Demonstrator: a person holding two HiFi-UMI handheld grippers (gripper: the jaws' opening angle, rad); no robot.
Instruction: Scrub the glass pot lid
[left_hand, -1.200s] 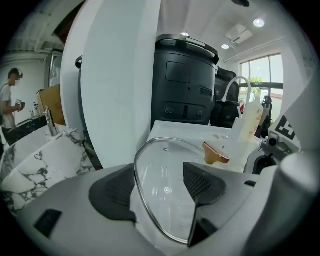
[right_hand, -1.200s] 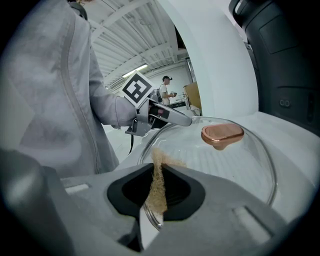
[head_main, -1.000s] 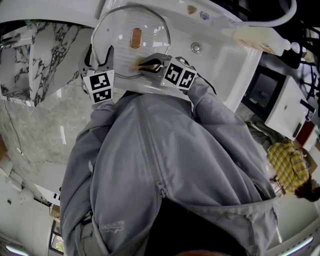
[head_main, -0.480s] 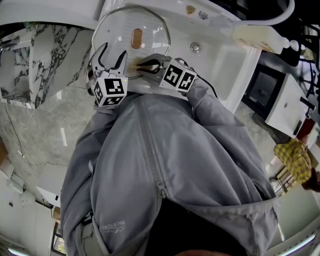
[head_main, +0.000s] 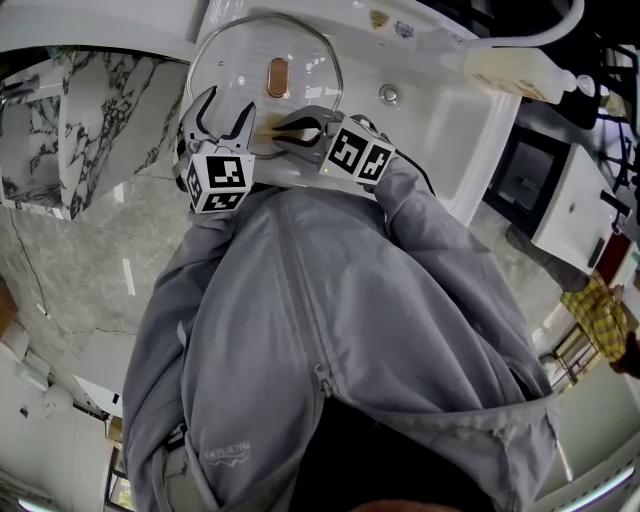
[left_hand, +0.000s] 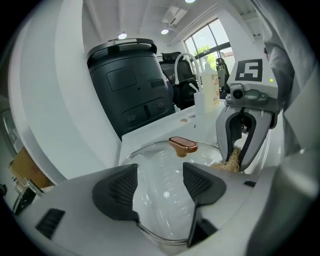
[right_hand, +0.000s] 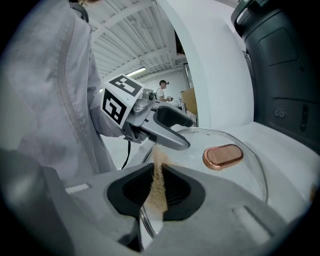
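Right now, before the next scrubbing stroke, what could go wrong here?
1. The left gripper is open, so nothing clamps the glass lid. A push from the scrubber may slide the lid on the white surface.
2. The right gripper pinches only a thin strip of the scrubber, which might slip out.

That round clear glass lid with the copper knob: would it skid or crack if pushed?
The round clear glass lid probably skids easily: smooth glass on a glossy white surface, with the open left gripper not clamping it. Likely rigid under the tan fibrous scrubber in the right gripper, though it may chip if knocked.
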